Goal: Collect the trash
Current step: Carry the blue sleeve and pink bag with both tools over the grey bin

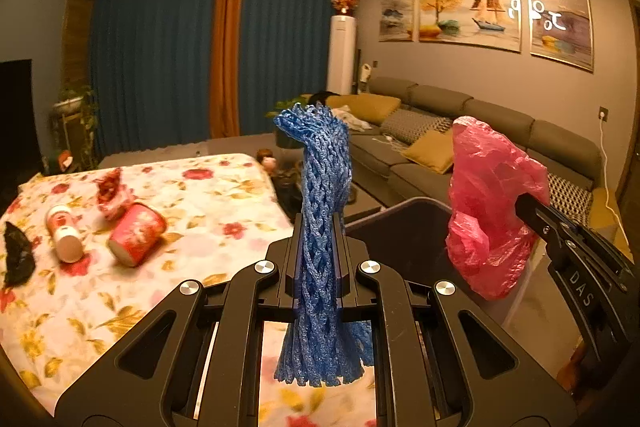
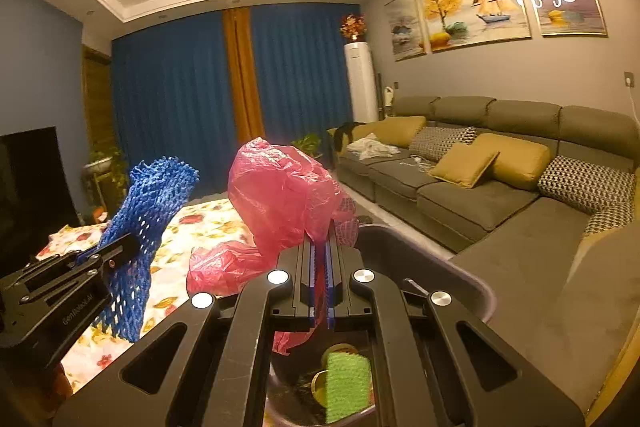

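My left gripper is shut on a blue foam net sleeve, which stands up between the jaws and hangs out below; from the right wrist view the same blue net sleeve and left gripper show at the left. My right gripper is shut on a crumpled pink plastic bag, seen from the left wrist view as the pink bag at my right gripper. A dark trash bin stands below both; inside the bin lies a green piece. On the table lie a red paper cup, a small bottle, a red-white wrapper and a black scrap.
A table with a floral cloth fills the left. A grey sofa with yellow and patterned cushions runs along the right wall. Blue curtains, a white standing air conditioner, a dark TV screen and potted plants stand at the back.
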The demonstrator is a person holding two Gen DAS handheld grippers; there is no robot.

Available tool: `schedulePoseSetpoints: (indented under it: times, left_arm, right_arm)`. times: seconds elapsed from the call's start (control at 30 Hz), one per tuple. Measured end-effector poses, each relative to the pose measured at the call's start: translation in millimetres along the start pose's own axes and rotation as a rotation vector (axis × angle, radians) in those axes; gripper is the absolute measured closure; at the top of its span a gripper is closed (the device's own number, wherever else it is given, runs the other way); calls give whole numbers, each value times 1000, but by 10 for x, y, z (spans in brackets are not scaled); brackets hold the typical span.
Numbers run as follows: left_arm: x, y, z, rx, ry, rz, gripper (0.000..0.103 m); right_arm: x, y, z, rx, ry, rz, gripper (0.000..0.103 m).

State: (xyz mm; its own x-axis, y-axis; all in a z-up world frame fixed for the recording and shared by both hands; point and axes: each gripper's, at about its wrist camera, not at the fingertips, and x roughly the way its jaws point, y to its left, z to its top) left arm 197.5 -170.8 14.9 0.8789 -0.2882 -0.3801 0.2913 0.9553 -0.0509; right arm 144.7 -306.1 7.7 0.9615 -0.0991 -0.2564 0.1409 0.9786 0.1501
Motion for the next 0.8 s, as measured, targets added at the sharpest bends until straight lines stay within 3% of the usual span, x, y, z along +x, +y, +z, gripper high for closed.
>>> schedulePoseSetpoints:
  times: [0.27, 0.8]
  left_arm:
    - [226, -269, -47, 23, 26, -47, 93]
    - [414, -510, -94, 31, 39, -94, 93]
  right_arm:
    - [38, -204, -12, 17, -2, -37, 98]
    - [62, -169, -31, 36, 5, -58, 98]
